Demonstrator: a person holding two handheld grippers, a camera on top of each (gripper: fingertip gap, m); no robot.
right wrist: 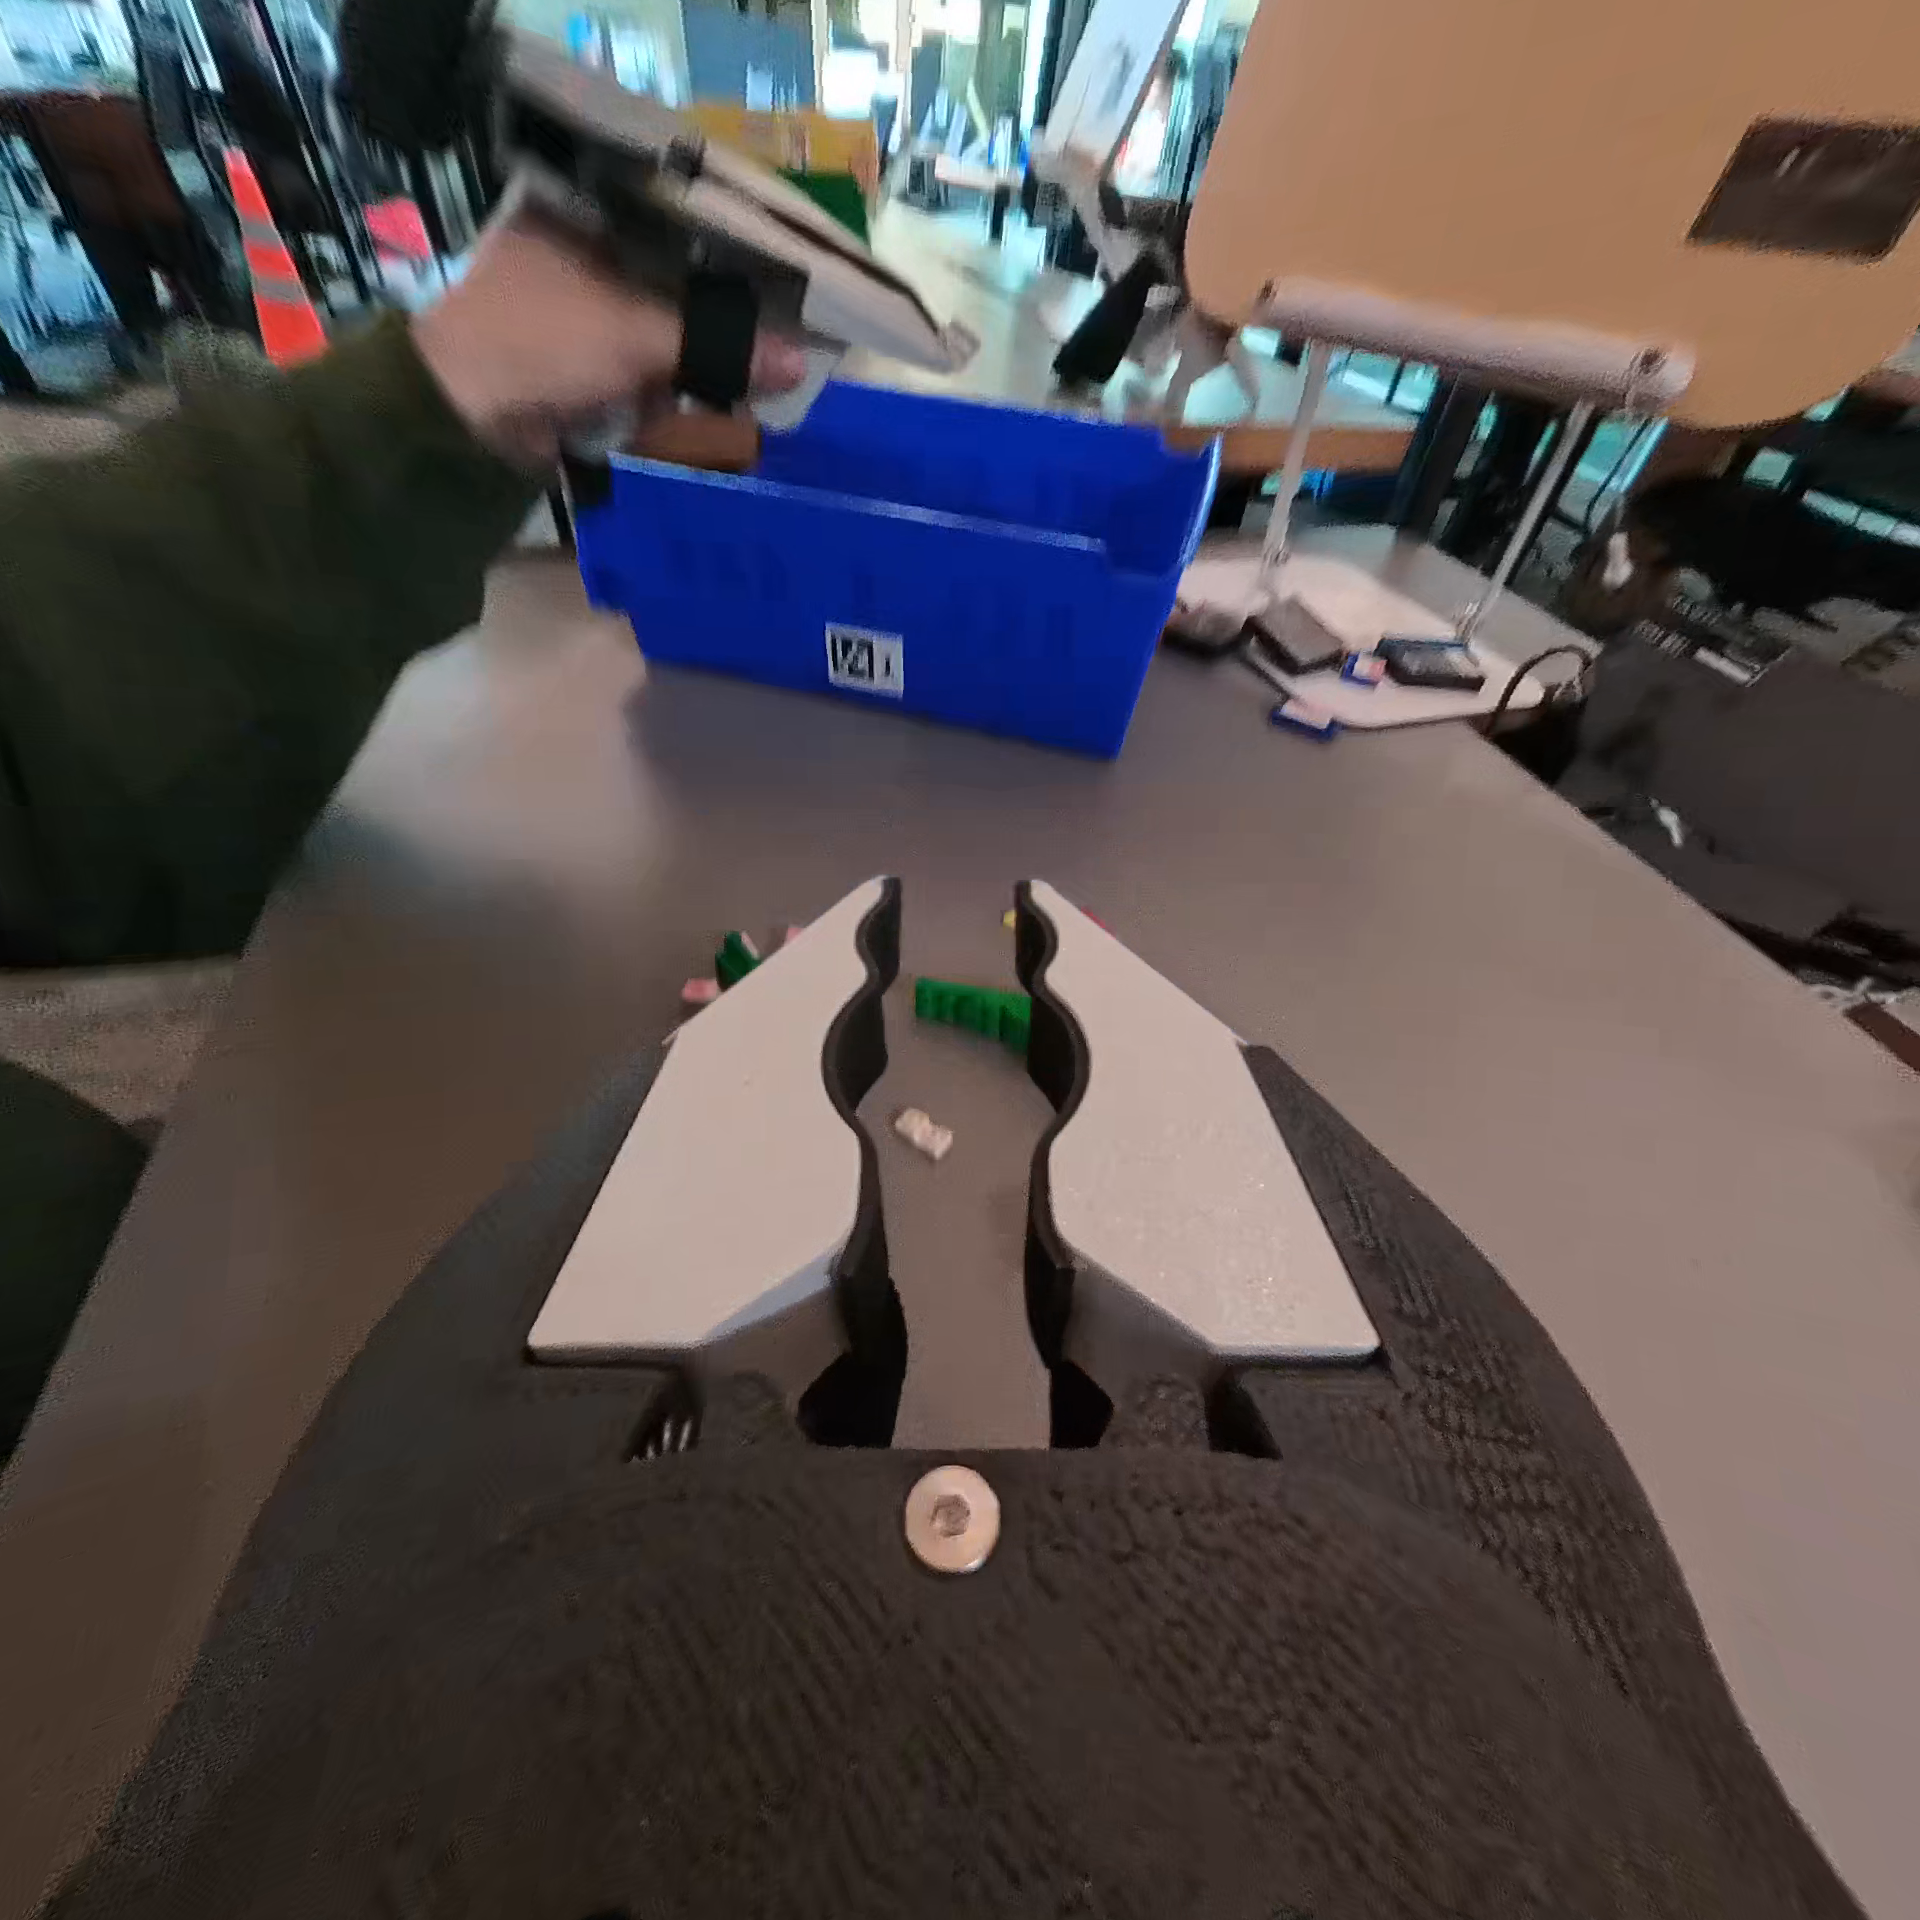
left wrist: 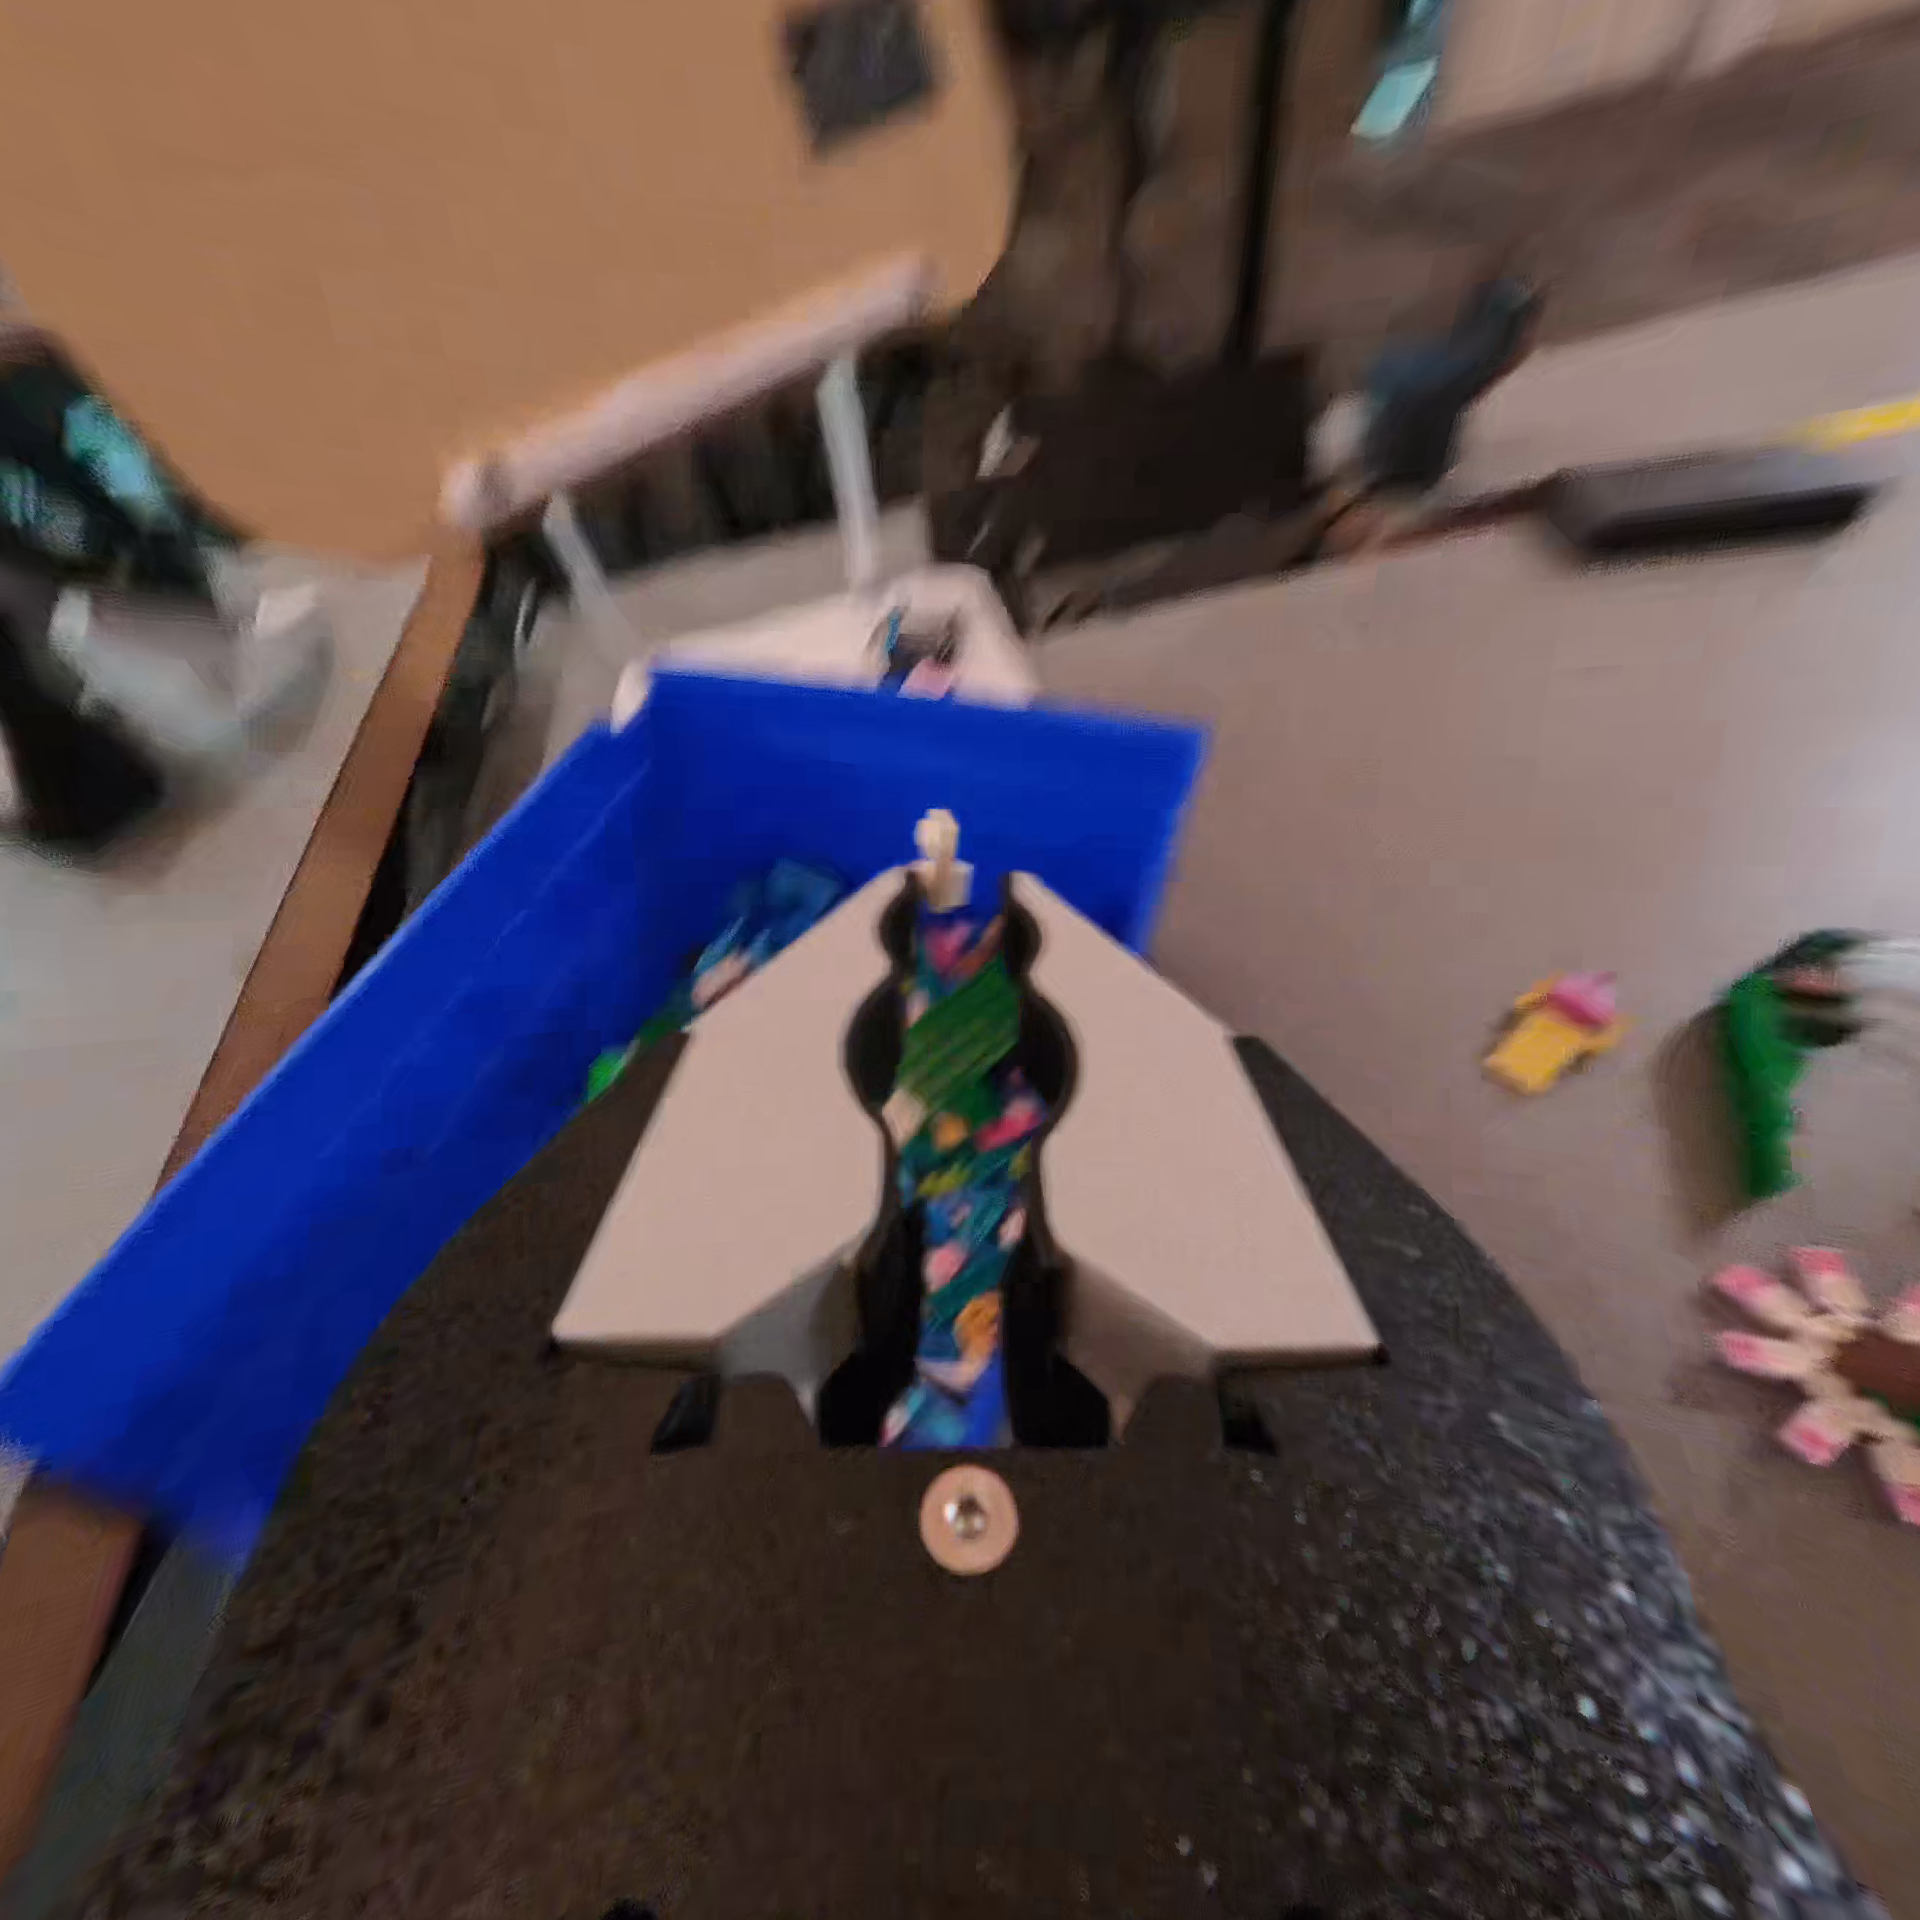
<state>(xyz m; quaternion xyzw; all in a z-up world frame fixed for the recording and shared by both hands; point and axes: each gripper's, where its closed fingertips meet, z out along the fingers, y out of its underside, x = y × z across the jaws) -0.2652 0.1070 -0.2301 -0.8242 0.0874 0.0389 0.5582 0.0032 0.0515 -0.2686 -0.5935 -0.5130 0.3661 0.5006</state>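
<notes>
My left gripper is shut on a small beige piece that sticks out past its tips. It hangs over the open blue bin, which holds several colourful toy bricks. In the right wrist view the left gripper, held by a hand, is above the bin's far left rim. My right gripper is open and empty, low over the grey table. A green brick and a small white piece lie on the table between its fingers.
Loose pieces lie on the table right of the bin: a yellow and pink one, a green one and a pink cluster. A dark green sleeve reaches in from the left. A white stand and small items are at the back right. The left gripper's tips are roughly 30 cm from the right gripper's.
</notes>
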